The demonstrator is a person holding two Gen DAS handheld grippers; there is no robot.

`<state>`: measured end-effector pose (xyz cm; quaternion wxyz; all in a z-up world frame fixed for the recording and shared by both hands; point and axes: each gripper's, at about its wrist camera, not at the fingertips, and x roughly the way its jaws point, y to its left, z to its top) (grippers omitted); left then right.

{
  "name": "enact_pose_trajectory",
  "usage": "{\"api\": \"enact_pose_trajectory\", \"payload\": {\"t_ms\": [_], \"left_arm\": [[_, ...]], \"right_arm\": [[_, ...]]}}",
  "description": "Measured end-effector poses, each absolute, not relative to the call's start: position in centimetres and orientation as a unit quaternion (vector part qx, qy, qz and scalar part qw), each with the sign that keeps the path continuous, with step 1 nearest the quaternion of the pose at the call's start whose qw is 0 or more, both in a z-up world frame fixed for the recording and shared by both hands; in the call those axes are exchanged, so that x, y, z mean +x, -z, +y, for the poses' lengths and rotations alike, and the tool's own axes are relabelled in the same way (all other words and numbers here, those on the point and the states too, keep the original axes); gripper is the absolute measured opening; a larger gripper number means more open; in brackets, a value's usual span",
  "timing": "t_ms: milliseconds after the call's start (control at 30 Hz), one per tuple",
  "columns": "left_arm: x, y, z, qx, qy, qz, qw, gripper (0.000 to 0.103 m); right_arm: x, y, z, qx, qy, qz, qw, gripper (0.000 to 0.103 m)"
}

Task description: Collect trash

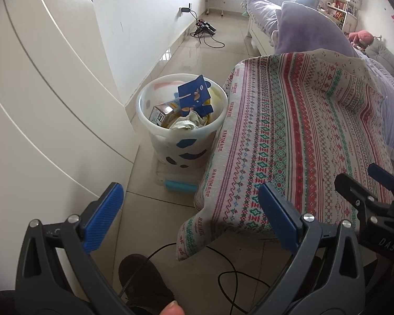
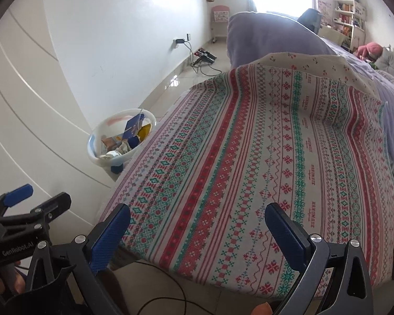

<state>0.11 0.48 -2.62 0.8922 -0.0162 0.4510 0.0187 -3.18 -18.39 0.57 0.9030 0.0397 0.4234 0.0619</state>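
A white plastic bin (image 1: 181,131) with blue blotches stands on the floor between the wall and a low table. It holds a blue carton (image 1: 195,95), a box and crumpled paper. The same bin (image 2: 120,139) shows at the left in the right wrist view. My left gripper (image 1: 189,210) hangs open over the floor in front of the bin, nothing between its fingers. My right gripper (image 2: 197,231) is open above the near edge of the patterned tablecloth (image 2: 249,170), also empty. The right gripper's tip (image 1: 375,183) shows at the far right of the left wrist view.
A white curved cabinet (image 1: 39,92) fills the left side. A blue object (image 1: 181,185) lies on the floor by the bin's base. Black cables (image 1: 231,275) trail on the tiles near a dark slipper (image 1: 141,275). A bed with purple pillows (image 1: 307,29) lies beyond the table.
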Motion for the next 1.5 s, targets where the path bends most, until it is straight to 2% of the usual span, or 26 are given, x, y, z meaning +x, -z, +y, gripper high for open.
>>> {"api": "enact_pose_trajectory", "payload": {"t_ms": [1500], "left_arm": [[-0.48, 2.09, -0.30, -0.005, -0.015, 0.434, 0.901, 0.102]], "right_arm": [[-2.79, -0.03, -18.42, 0.060, -0.051, 0.435, 0.897, 0.103]]}}
